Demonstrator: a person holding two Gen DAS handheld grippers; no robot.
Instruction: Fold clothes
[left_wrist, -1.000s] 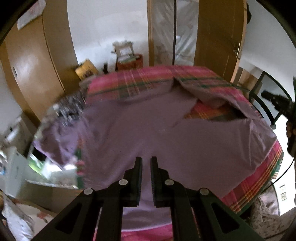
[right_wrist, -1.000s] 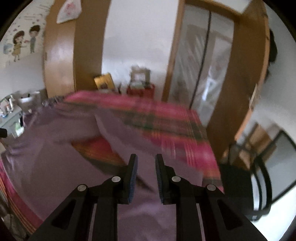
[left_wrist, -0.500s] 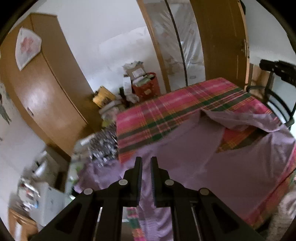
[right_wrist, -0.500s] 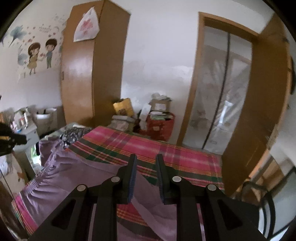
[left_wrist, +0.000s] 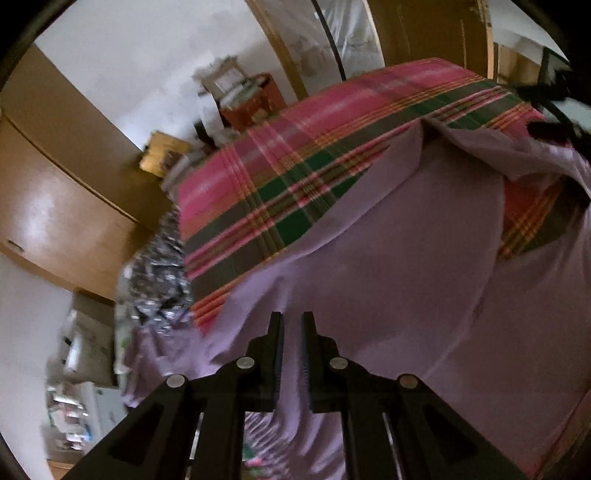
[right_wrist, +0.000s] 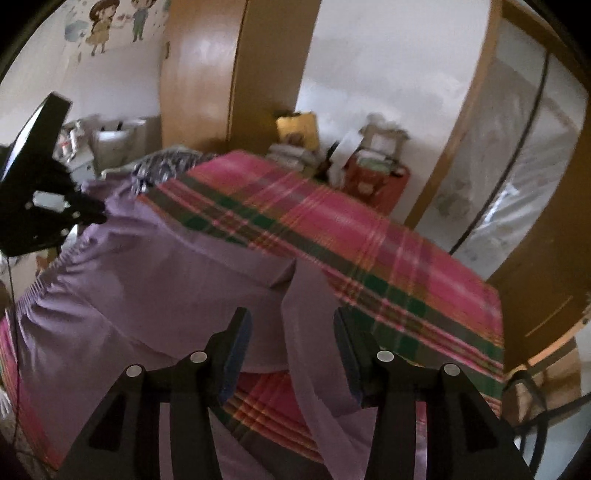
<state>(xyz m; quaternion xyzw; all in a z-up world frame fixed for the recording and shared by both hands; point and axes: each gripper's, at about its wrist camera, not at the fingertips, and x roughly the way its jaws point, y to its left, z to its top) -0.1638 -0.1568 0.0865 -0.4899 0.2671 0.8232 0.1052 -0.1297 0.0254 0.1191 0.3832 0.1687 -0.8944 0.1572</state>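
A lilac garment (left_wrist: 406, 277) lies spread over a bed with a pink and green plaid blanket (left_wrist: 295, 166). My left gripper (left_wrist: 291, 321) is shut on the garment's edge near the bed's left side, and cloth hangs down between its arms. The right wrist view shows that gripper (right_wrist: 98, 218) holding the garment (right_wrist: 147, 277) up at a corner. My right gripper (right_wrist: 291, 321) is opening: its jaws stand wide, and a loose strip of the cloth (right_wrist: 306, 350) lies between them without touching either pad. The plaid blanket (right_wrist: 332, 229) stretches beyond.
A wooden wardrobe (right_wrist: 221, 74) stands behind the bed. Boxes and a red basket (right_wrist: 376, 173) are piled by the far wall. A dark patterned cloth (left_wrist: 159, 280) lies at the bed's left edge. A black chair (right_wrist: 535, 398) stands at the right.
The right gripper's jaws have spread wide and the fold of cloth now sits loose between them. Both views have swung down toward the bed. The left gripper's narrow gap is unchanged.
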